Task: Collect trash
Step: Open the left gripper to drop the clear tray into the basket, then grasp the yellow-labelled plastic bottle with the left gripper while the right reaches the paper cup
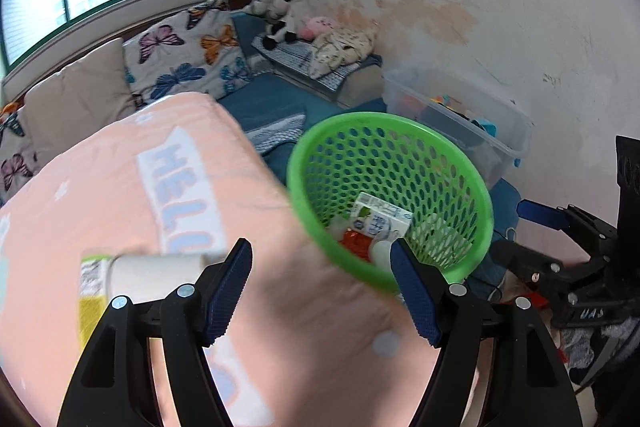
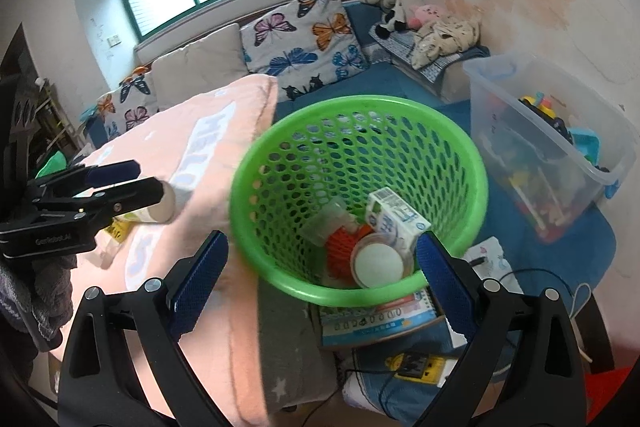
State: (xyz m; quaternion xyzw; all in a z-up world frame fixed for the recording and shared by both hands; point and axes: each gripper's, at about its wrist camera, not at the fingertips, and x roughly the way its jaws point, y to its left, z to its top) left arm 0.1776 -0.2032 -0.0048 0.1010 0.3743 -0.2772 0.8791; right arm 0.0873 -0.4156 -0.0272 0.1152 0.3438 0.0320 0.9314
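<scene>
The green perforated plastic basket [image 2: 360, 195] stands beside the peach quilt-covered bed [image 1: 120, 195] and already holds a white milk carton [image 2: 396, 223], a round lid and red netting. The left gripper [image 1: 320, 291] and the right gripper [image 2: 320, 279] both show wide, empty fingers. The cardboard tube [image 1: 156, 275] and yellow packet [image 1: 90, 291] lie uncollected on the quilt; in my judgement the left should straddle the tube squarely before closing.

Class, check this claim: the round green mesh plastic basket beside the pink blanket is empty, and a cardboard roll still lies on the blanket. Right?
Not quite. The round green mesh plastic basket already holds trash, including a white drink carton, as the right wrist view shows. The cardboard roll does lie on the pink blanket.
</scene>
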